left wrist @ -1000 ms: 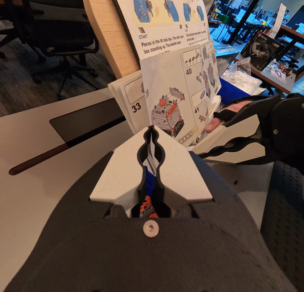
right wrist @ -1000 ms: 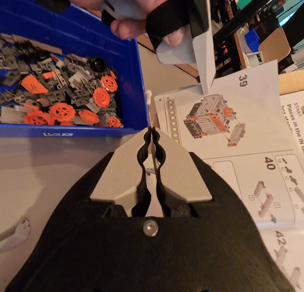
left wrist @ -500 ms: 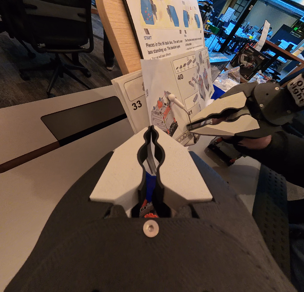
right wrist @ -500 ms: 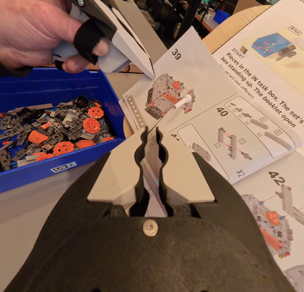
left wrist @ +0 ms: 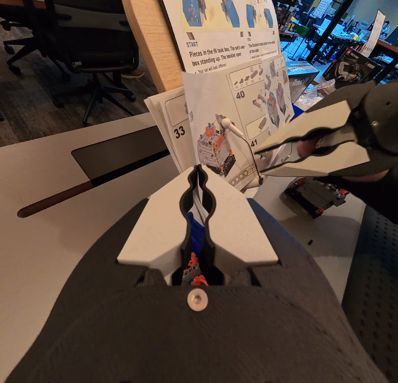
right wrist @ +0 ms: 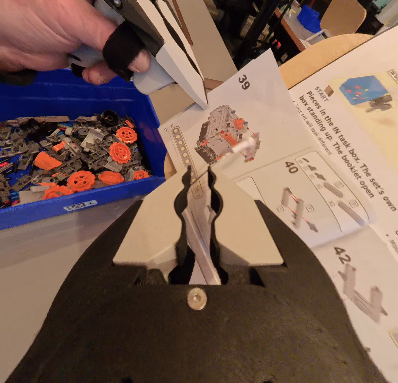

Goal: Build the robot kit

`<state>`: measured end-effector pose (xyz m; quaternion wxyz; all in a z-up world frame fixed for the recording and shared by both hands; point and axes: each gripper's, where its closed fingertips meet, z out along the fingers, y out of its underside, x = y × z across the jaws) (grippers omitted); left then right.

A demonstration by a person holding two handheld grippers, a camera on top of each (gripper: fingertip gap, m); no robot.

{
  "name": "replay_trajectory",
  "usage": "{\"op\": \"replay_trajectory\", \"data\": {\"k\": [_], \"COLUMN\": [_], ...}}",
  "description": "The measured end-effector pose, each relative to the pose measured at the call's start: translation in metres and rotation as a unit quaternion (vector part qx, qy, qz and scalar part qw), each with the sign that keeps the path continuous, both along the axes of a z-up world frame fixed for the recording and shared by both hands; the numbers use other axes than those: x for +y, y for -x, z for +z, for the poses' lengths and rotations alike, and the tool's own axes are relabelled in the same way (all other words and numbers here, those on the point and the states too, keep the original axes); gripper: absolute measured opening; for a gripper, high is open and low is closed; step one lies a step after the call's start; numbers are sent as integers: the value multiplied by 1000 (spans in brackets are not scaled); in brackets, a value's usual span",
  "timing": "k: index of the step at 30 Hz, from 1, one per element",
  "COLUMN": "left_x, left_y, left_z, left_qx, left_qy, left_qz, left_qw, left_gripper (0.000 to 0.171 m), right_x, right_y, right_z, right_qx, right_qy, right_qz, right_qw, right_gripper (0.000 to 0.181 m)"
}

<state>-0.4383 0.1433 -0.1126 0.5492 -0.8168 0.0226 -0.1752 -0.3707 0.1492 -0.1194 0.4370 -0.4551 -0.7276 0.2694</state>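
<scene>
An open instruction booklet stands against a wooden board. My left gripper [left wrist: 197, 168] is shut on the left edge of its front page [left wrist: 215, 97]. The right wrist view shows that gripper [right wrist: 203, 105] held by a hand above a blue bin. My right gripper [right wrist: 199, 169] holds a thin bent wire pointer across its slightly parted tips. The pointer's white tip [right wrist: 243, 145] lies on the page's drawing of a grey and orange model. The left wrist view shows the right gripper [left wrist: 258, 165] coming in from the right and the white tip [left wrist: 229, 126] on the drawing.
A blue bin [right wrist: 129, 190] of grey and orange parts sits left of the booklet. A partly built grey model [left wrist: 314, 197] stands on the white table [left wrist: 64, 232] under the right gripper. A printed sheet [left wrist: 226, 49] hangs on the wooden board [left wrist: 150, 38]. An office chair [left wrist: 92, 49] stands behind the table. The left gripper's tips are roughly 7 centimeters from the right gripper's.
My right gripper has swung from beside the bin toward the page, bringing the white tip onto the drawing, and its jaws have parted a little. The left gripper has kept its hold.
</scene>
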Motion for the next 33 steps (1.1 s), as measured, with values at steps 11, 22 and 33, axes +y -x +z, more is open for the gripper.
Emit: {"op": "replay_trajectory", "data": {"k": [11, 22, 33], "left_x": [-10, -11, -28], "left_y": [7, -16, -39], "left_z": [1, 16, 28], "left_qx": [24, 97, 115], "left_qy": [-12, -26, -40], "left_qz": [24, 35, 13], "left_qw": [999, 994, 992], "left_gripper": [8, 13, 17], "right_x": [5, 58, 52], "right_y": [-26, -46, -96], "right_z": [23, 4, 30], "right_qx": [6, -23, -18], "right_qy": [-11, -76, -46], "right_qz": [13, -3, -1], "right_qw": [1000, 997, 999], "right_gripper": [22, 0, 16]}}
